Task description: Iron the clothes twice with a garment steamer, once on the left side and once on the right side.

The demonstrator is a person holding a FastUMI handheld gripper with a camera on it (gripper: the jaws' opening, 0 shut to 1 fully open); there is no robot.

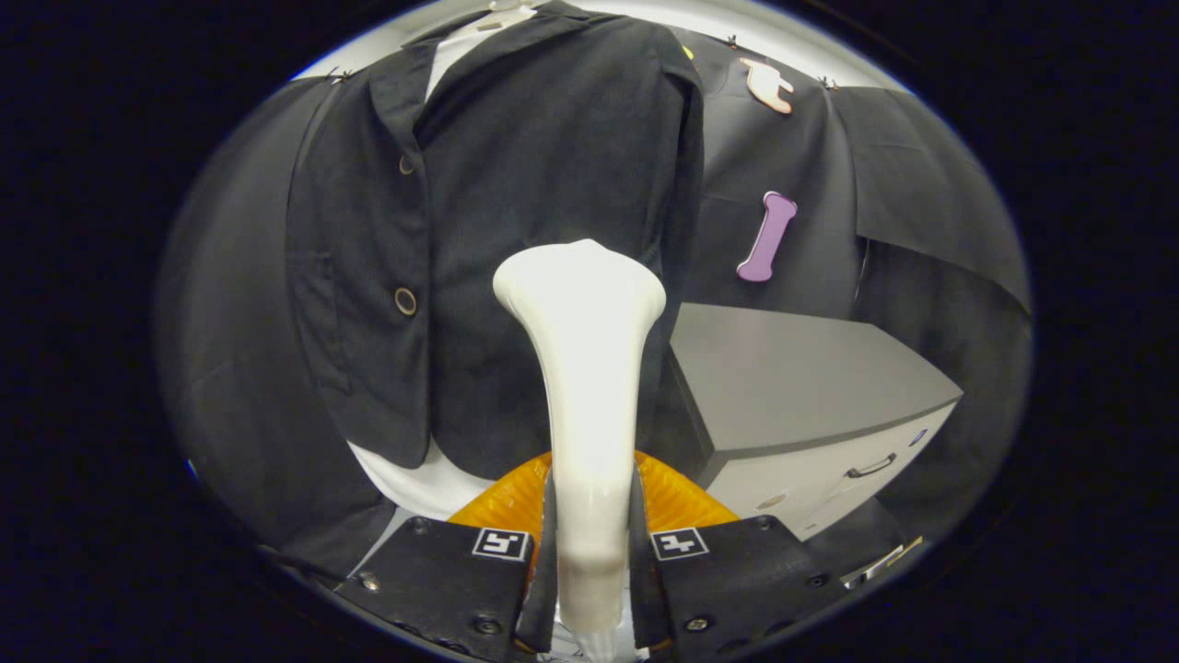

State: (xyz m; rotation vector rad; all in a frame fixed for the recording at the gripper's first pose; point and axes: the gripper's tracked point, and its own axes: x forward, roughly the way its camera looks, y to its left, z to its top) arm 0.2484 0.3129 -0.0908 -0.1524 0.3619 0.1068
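Note:
A black jacket with round buttons hangs upright in front of me over a white shirt, whose hem shows below it. My gripper is shut on the handle of a white garment steamer, both fingers pressing on its sides. The steamer's wide head rises beyond the fingers and stands against the jacket's lower part, right of the button line. Whether the head touches the cloth I cannot tell.
A grey-topped cabinet with a white drawer front stands to the right of the jacket, close to the steamer. An orange ribbed object lies just below the jacket behind the fingers.

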